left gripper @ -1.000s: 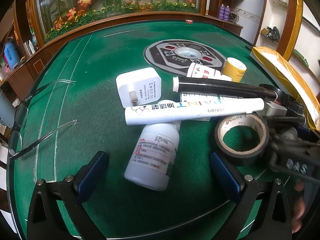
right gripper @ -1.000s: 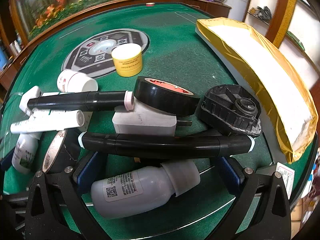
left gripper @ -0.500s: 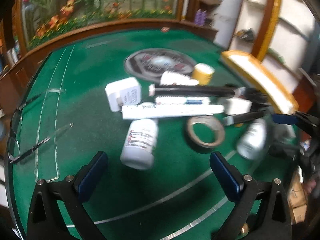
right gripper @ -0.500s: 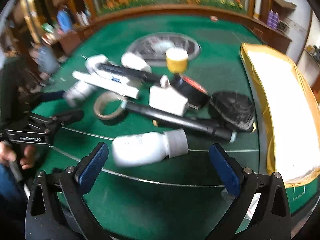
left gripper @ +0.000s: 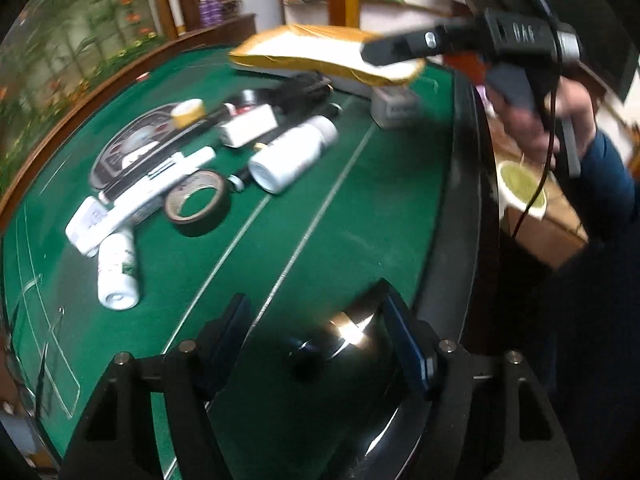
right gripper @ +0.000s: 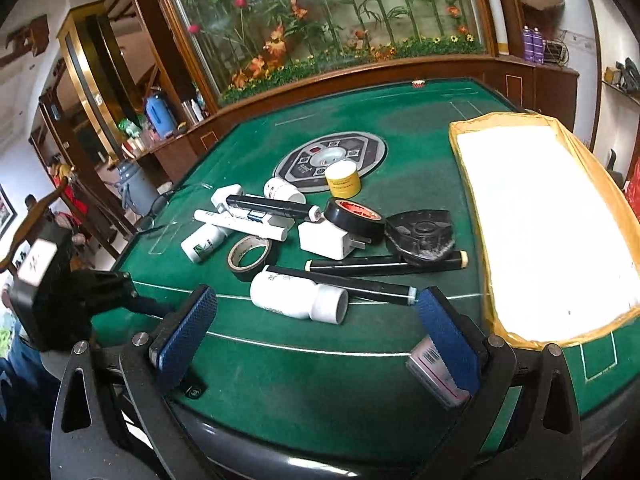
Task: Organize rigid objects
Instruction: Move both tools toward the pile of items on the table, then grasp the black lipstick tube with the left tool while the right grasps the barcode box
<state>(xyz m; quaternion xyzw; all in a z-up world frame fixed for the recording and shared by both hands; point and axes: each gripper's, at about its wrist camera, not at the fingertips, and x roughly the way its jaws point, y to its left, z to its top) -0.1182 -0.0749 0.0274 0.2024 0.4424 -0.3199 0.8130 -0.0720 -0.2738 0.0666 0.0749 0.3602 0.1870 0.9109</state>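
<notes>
A pile of rigid items lies on the green table [right gripper: 360, 368]. In it are a white bottle [right gripper: 298, 296], two black tubes [right gripper: 384, 266], black tape [right gripper: 354, 218], brown tape [right gripper: 250, 254], a white charger [right gripper: 328, 238], a black round part [right gripper: 420, 236] and a yellow jar [right gripper: 342, 178]. My right gripper [right gripper: 316, 320] is open and empty, just short of the white bottle. My left gripper [left gripper: 316, 320] hangs over the table's near edge with its jaws closing on nothing. The left wrist view also shows the bottle [left gripper: 294, 156] and brown tape [left gripper: 198, 202].
A gold-rimmed white tray [right gripper: 460, 152] lies along the table's right side. A barcoded card [right gripper: 434, 364] rests by my right finger. A round console [right gripper: 332, 156] sits mid-table and glasses [right gripper: 160, 208] lie at the left edge. A hand [left gripper: 568, 108] holds the right gripper.
Both grippers have drawn back from the pile toward the table's near edge. The left view has rolled and swung right, and its jaws stand narrower than before.
</notes>
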